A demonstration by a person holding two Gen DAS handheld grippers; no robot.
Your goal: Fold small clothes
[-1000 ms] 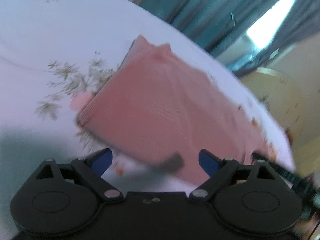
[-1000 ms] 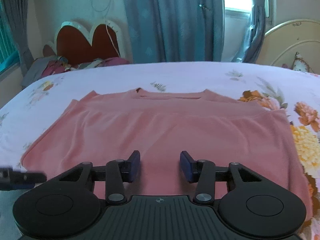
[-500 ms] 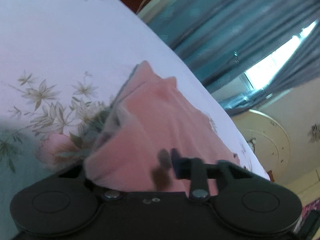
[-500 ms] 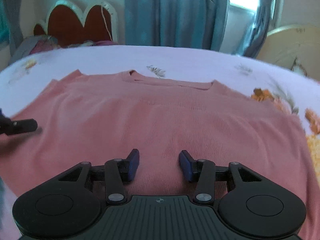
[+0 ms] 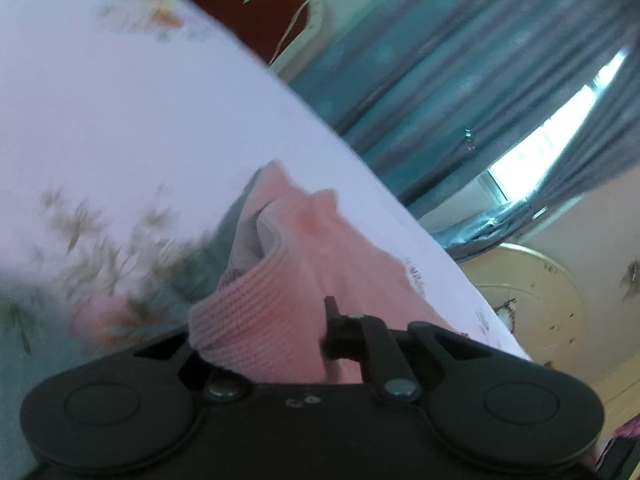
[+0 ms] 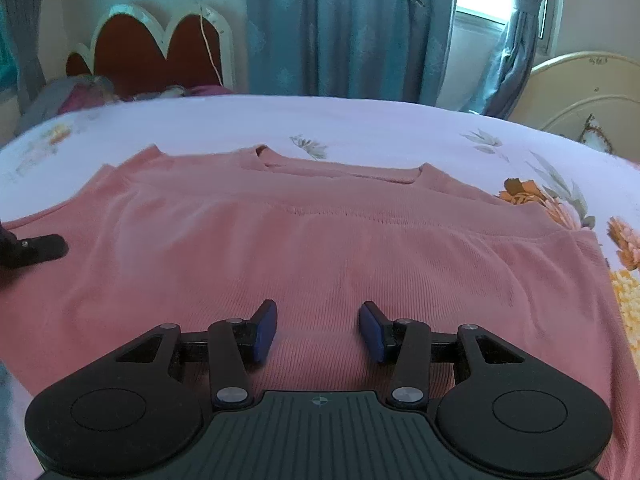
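A pink knit top [image 6: 304, 248] lies spread flat on the bed, neckline toward the far side. My right gripper [image 6: 318, 330] is open and empty, low over the top's near hem at its middle. My left gripper [image 5: 288, 336] is shut on the top's left edge [image 5: 260, 320], and the ribbed fabric bunches up over its jaws and hides the left finger. The left gripper also shows as a dark finger at the far left of the right wrist view [image 6: 34, 250], at the top's left side.
The bed has a white floral sheet [image 6: 360, 128]. A red scalloped headboard [image 6: 156, 52] and a pile of clothes [image 6: 80, 94] are at the back left. Blue curtains [image 6: 348, 28] and a cream bed frame [image 6: 580, 92] stand behind.
My left gripper moved in from open beside the top and closed on its left edge, lifting the fabric. My right gripper dropped closer to the top and stayed open.
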